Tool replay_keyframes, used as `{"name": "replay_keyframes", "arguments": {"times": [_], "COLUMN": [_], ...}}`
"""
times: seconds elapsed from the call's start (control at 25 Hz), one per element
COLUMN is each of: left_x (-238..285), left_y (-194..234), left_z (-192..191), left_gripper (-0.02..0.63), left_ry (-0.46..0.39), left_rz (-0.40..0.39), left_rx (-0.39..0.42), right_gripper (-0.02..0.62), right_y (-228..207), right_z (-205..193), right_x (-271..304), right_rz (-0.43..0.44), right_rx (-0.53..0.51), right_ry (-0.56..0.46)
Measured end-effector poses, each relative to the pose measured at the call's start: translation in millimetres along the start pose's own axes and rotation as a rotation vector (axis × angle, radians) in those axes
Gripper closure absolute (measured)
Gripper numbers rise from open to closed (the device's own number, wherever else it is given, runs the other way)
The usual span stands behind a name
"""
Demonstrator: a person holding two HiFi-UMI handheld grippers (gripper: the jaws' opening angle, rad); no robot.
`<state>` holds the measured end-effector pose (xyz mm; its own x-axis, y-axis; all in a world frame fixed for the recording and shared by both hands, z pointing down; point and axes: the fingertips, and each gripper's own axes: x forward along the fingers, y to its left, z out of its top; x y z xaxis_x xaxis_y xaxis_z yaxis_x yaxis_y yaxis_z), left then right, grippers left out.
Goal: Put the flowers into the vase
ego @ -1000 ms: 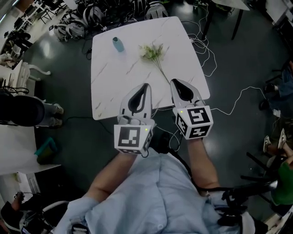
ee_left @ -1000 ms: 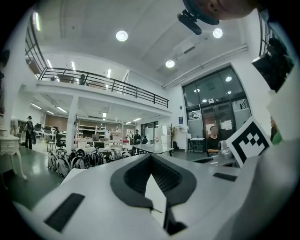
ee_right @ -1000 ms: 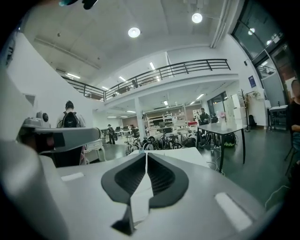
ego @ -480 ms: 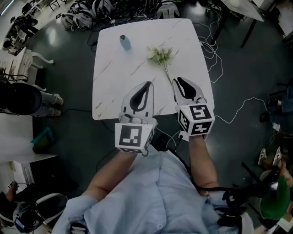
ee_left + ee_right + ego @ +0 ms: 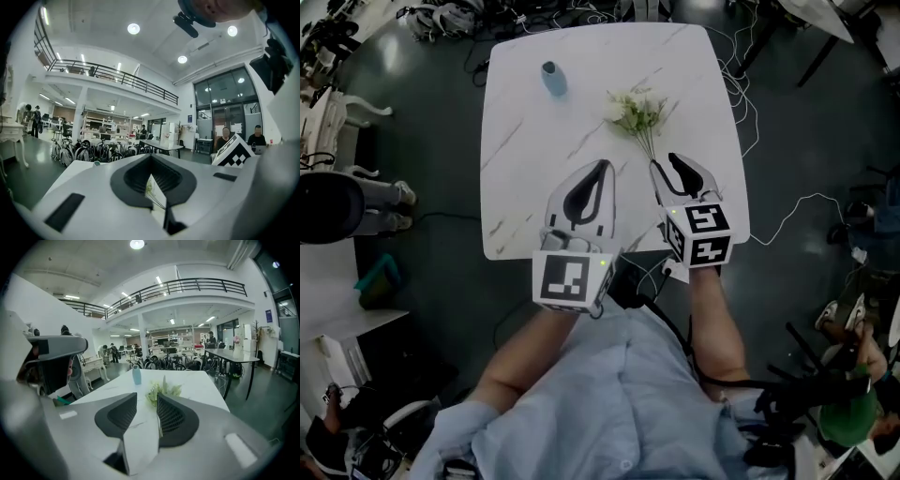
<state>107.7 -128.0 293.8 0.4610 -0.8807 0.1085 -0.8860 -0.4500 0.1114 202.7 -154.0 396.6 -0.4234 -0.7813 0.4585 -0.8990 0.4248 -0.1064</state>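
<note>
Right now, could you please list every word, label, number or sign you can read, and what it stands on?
No text is readable.
Left marker cube and right marker cube: square patterns only, no letters.
Blue wall sign: too small to read.

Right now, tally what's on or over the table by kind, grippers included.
blue vase: 1
flower bunch: 1
grippers: 2 (left gripper, fingers together and empty; right gripper, fingers opening at the stem ends, gripping nothing)
Total: 4
</note>
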Motion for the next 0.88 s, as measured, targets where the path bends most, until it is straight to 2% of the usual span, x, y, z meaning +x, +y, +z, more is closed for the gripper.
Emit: {"name": "replay_keyframes", "arguments": {"times": [0.2,0.44,0.64,0.88], "left_x": [25.4,47.4,70.0,78.2], "left_y": [27.2,47.6,83.3,100.4], "left_z": [-21.6,-42.6,-55.9,-68.4], "left_gripper": [0.601,0.601,0.601,0.601], "left_ry": [0.050,0.132,0.156,0.186], "left_rz": [-0.028,-0.059,-0.065,-0.063], "left_rx": [-0.035,-0.113,-0.147,-0.187], "right_gripper": [0.457,0.445,0.442,0.460], "right_y": [-10.9,-26.0,-29.7,-34.5], "right_z": [-20.3,-47.6,-69.0,-93.1], "right_x": [46.5,85.7,129.3,146.7], "right_rz": [-0.031,-0.071,-0.090,-0.119], "right_rx": [0.004,-0.015,-0.028,-0.034], "right_ry": [0.093,0.228,0.326,0.431]}}
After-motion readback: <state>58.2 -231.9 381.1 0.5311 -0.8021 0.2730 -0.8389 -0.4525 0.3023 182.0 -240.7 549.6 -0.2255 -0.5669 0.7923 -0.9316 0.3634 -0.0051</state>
